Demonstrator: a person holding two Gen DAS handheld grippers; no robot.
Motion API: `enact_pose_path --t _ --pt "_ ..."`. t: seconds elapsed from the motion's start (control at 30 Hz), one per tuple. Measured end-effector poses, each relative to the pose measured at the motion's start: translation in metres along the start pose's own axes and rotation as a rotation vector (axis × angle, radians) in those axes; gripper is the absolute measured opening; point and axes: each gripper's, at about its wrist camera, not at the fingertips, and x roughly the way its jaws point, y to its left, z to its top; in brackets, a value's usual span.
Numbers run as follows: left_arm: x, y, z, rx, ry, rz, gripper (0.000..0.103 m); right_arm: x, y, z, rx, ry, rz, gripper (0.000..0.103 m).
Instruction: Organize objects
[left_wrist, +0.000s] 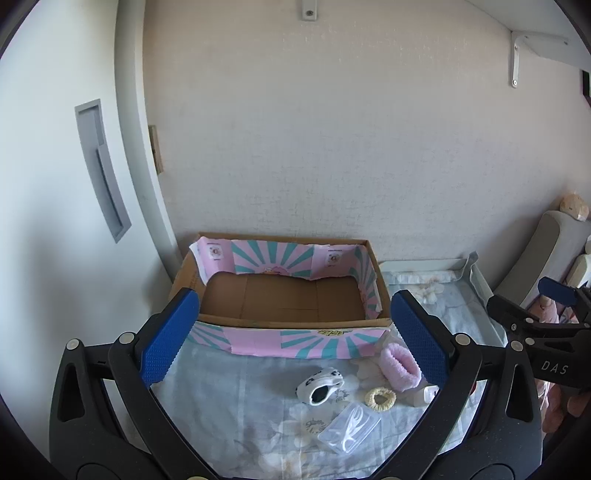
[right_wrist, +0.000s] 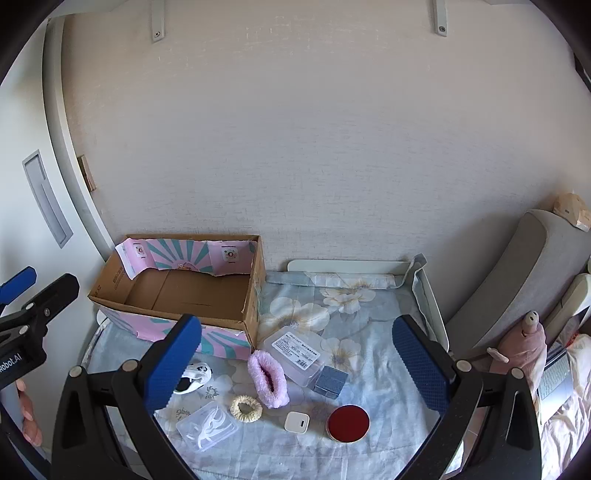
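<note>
An open cardboard box (left_wrist: 291, 321) (right_wrist: 173, 314) with pink and teal paper stands empty at the table's back left. In front of it lie a pink fluffy scrunchie (right_wrist: 266, 378) (left_wrist: 400, 365), a cream scrunchie (right_wrist: 246, 408) (left_wrist: 380, 398), a black-and-white sock (left_wrist: 320, 384) (right_wrist: 194, 376), a clear case of white picks (right_wrist: 207, 424) (left_wrist: 349, 424), a white charger (right_wrist: 296, 421), a red-lidded tin (right_wrist: 348, 422), a grey cube (right_wrist: 330, 380) and a labelled clear container (right_wrist: 295, 349). My left gripper (left_wrist: 291, 341) is open and empty above the box's front wall. My right gripper (right_wrist: 297, 369) is open and empty above the objects.
The table has a floral blue cloth (right_wrist: 369, 332) and a raised white rim (right_wrist: 351, 266) at the back and right. A wall stands behind. A grey chair (right_wrist: 517, 273) and a pink plush toy (right_wrist: 524, 343) are at the right. A white door (left_wrist: 55, 184) is at the left.
</note>
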Motion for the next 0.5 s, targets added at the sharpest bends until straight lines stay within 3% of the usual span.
enact_pose_path --t 0.13,0.5 --pt "-0.0029 -0.0055 0.0000 0.033 -0.024 0.042 0.103 0.0004 0.0002 0.0003 0.004 0.001 -0.007 0.103" --pt "-0.0058 -0.0058 0.0045 0.022 -0.004 0.004 0.103 -0.0023 0.0007 0.0005 0.023 0.004 -0.031 0.103"
